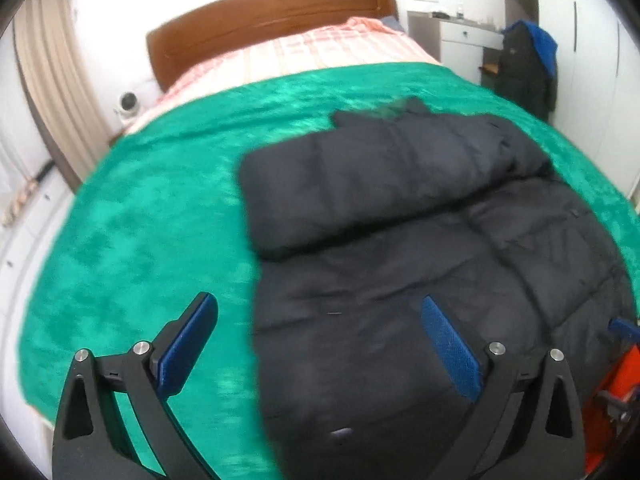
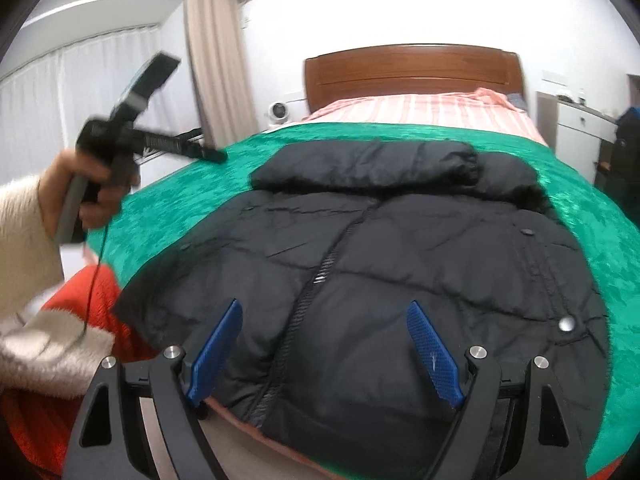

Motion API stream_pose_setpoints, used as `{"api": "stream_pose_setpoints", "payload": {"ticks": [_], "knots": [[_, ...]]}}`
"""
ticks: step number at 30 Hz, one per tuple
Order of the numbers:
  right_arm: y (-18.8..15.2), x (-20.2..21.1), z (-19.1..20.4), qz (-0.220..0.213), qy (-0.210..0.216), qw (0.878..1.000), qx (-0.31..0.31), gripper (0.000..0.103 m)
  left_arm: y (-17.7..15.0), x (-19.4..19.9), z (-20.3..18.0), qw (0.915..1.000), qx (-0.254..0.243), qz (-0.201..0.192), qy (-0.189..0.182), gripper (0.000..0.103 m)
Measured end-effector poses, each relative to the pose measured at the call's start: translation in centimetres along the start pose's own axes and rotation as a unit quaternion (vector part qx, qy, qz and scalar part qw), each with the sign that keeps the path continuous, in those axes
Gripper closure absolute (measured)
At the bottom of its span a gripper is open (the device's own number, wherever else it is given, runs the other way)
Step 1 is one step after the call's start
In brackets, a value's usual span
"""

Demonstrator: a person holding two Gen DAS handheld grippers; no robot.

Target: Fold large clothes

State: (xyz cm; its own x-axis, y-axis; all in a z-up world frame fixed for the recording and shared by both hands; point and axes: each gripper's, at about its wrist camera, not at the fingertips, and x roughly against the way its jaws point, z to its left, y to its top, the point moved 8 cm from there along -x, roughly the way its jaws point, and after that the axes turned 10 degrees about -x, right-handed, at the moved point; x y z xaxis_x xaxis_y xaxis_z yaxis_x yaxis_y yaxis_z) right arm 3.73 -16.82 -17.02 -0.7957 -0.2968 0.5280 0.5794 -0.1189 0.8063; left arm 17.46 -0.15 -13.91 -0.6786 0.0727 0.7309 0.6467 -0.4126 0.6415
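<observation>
A black puffer jacket (image 1: pixel 420 248) lies flat on the green blanket (image 1: pixel 140 220), with one sleeve (image 1: pixel 360 172) folded across its upper part. In the right wrist view the jacket (image 2: pixel 380 260) shows its zipper running down the middle and the folded sleeve (image 2: pixel 368 168) near the collar. My left gripper (image 1: pixel 320 320) is open and empty, above the jacket's left hem edge. My right gripper (image 2: pixel 324 324) is open and empty, above the jacket's hem near the bed's front edge. The left gripper also shows in the right wrist view (image 2: pixel 132 120), held up in a hand at the left.
The bed has a wooden headboard (image 2: pixel 412 72) and a pink striped sheet (image 2: pixel 420 108). A dark coat (image 1: pixel 524 68) hangs at the right by a white cabinet (image 1: pixel 464 44). Curtains (image 2: pixel 216 60) and a small fan (image 2: pixel 278 114) stand at the left. Red cloth (image 2: pixel 92 312) lies by the bed's front.
</observation>
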Motion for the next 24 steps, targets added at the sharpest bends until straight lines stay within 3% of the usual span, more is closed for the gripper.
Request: {"api": "stream_pose_setpoints", "payload": {"ticks": [5,12,14,17,24], "knots": [[2.5,0.1,-2.8,-0.016,-0.044,0.999,-0.024,0.019,-0.7,-4.5,-6.3,0.9983,0.025,0.004,-0.054,0.001],[6.1,-1.3,-7.5,-0.058,-0.074,0.994,-0.064,0.013,-1.9,-7.1,-9.0,0.9987,0.015,-0.013,-0.047,0.000],[5.4,-3.0,-9.4,-0.044,-0.086,0.992,-0.085,0.013,-2.3,-7.5,-8.9,0.9978,0.030,-0.018,-0.057,0.000],[2.9,-6.1,-11.3,0.021,-0.094,0.989,-0.109,0.012,-2.8,-7.8,-8.7,0.9965,0.039,-0.039,-0.063,0.000],[2.2,-7.6,-11.0,0.017,-0.112,0.990,-0.082,0.002,-3.4,-7.9,-8.4,0.9957,0.040,-0.057,-0.060,0.000]]}}
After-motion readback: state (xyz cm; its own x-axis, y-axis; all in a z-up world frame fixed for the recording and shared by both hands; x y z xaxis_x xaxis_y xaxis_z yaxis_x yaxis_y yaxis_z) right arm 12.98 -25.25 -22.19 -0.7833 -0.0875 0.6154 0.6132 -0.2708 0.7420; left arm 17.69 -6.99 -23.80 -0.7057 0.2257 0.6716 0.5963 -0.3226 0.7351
